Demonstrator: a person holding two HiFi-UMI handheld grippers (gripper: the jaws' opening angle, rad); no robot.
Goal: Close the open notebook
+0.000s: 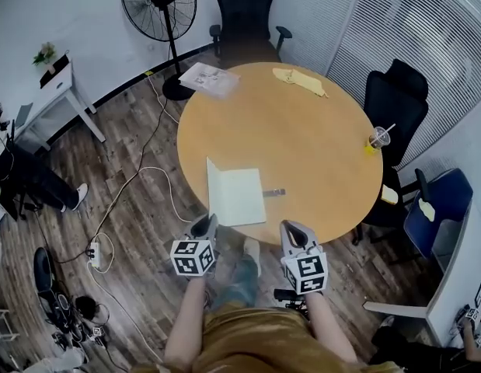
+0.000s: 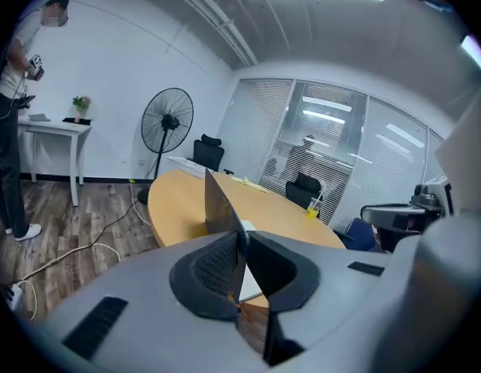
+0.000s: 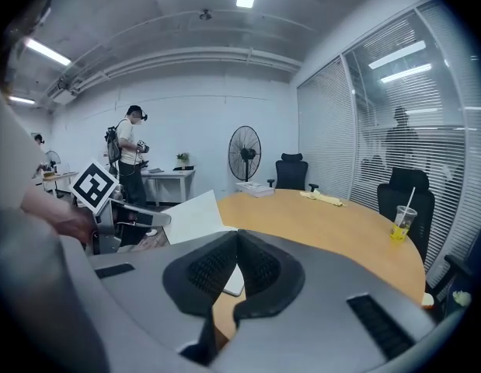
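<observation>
The notebook [image 1: 242,196] lies at the near edge of the round wooden table [image 1: 318,154], white pages facing up. Its left cover [image 1: 211,189] is lifted and stands nearly upright. My left gripper [image 1: 205,225] is at the cover's near corner, shut on it; in the left gripper view the thin cover [image 2: 217,208] runs edge-on out of the closed jaws of the left gripper [image 2: 242,235]. My right gripper [image 1: 294,231] hovers just off the table edge, right of the notebook, shut with nothing in it. The right gripper view shows the right gripper [image 3: 237,239] and the raised cover [image 3: 195,217].
A small grey object [image 1: 274,193] lies right of the notebook. Farther off on the table are a cup with a yellow drink [image 1: 376,141], a yellow cloth [image 1: 301,80] and a stack of papers [image 1: 209,78]. Office chairs [image 1: 395,99] and a standing fan [image 1: 158,6] surround the table.
</observation>
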